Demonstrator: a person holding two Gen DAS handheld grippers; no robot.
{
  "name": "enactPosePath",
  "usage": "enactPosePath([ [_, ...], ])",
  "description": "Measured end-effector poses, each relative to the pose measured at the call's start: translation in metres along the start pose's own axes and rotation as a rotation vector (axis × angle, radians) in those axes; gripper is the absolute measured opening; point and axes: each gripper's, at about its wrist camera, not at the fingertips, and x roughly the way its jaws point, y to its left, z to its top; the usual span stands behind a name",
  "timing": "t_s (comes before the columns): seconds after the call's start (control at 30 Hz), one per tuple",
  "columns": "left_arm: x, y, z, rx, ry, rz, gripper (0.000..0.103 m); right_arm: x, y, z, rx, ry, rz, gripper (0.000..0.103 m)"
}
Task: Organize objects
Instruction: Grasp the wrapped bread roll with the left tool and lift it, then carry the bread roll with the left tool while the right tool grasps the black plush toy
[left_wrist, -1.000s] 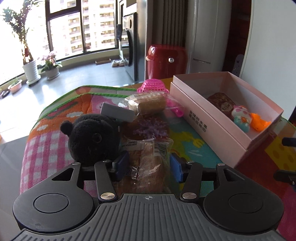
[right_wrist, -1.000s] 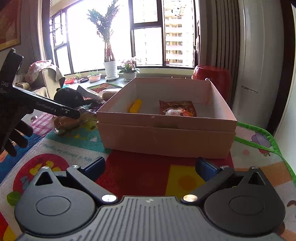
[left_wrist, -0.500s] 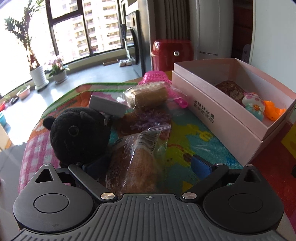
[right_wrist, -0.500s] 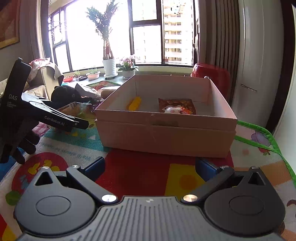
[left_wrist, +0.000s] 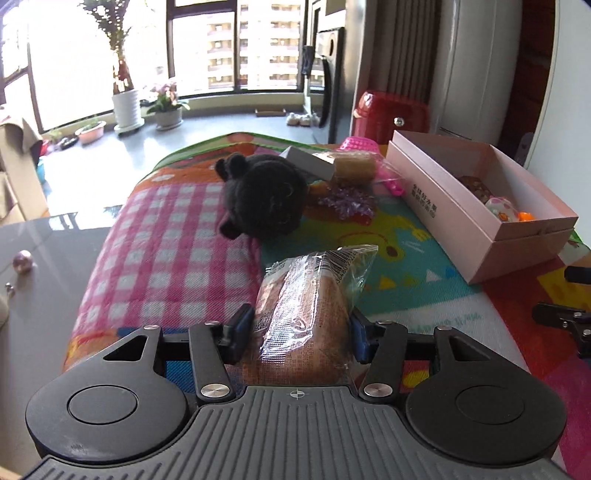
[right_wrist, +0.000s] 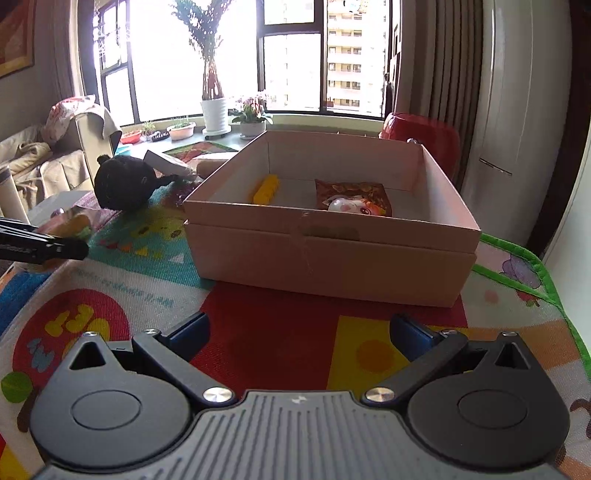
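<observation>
1. One pink box (right_wrist: 328, 254) stands open on the play mat (right_wrist: 280, 332) that covers the tabletop. In the right wrist view it holds three things: a yellow block (right_wrist: 266, 189) near its far left wall, a brown snack packet (right_wrist: 351, 191) toward the far right, and a small white and pink toy (right_wrist: 347, 205) lying on that packet.
2. In the left wrist view the same box (left_wrist: 458, 221) sits at the right of the mat (left_wrist: 413, 258), and something orange (left_wrist: 526, 216) shows just beside the toy (left_wrist: 499, 209) at its near end.
3. The left tongs (left_wrist: 299, 332) are pinched on a wrapped bread loaf (left_wrist: 306, 317); both blue pads press the clear wrapper, and the loaf points forward over the mat, well short of the box.
4. The right tongs (right_wrist: 298, 334) are spread wide with nothing between them, held over the red patch of mat just in front of the box.
5. Outside the box, beyond the held loaf, I count one black plush toy (left_wrist: 264, 197) at the edge of the pink checked cloth (left_wrist: 166, 258), one purple crinkly bundle (left_wrist: 347, 199), one second wrapped loaf (left_wrist: 354, 166), one small grey box (left_wrist: 310, 162) and one pink basket (left_wrist: 360, 146).
6. These five lie close together at the far end of the mat, left of the box.
</observation>
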Motion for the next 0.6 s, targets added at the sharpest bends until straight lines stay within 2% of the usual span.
enactPosePath([
  [0.17,-0.021,0.027,-0.016,-0.07,-0.031,0.014,0.057,-0.006,0.037,0.007,-0.106,0.046,0.054,0.103],
  [0.3,-0.028,0.048,-0.024,-0.125,-0.056,0.011,0.057,-0.013,0.079,0.027,-0.194,0.033,0.126,0.103],
  [0.43,-0.035,0.068,-0.028,-0.176,-0.087,0.008,0.057,-0.001,0.12,0.048,-0.245,0.051,0.198,0.103],
  [0.6,-0.043,0.085,-0.033,-0.208,-0.112,0.011,0.057,0.03,0.162,0.078,-0.317,0.02,0.187,0.103],
])
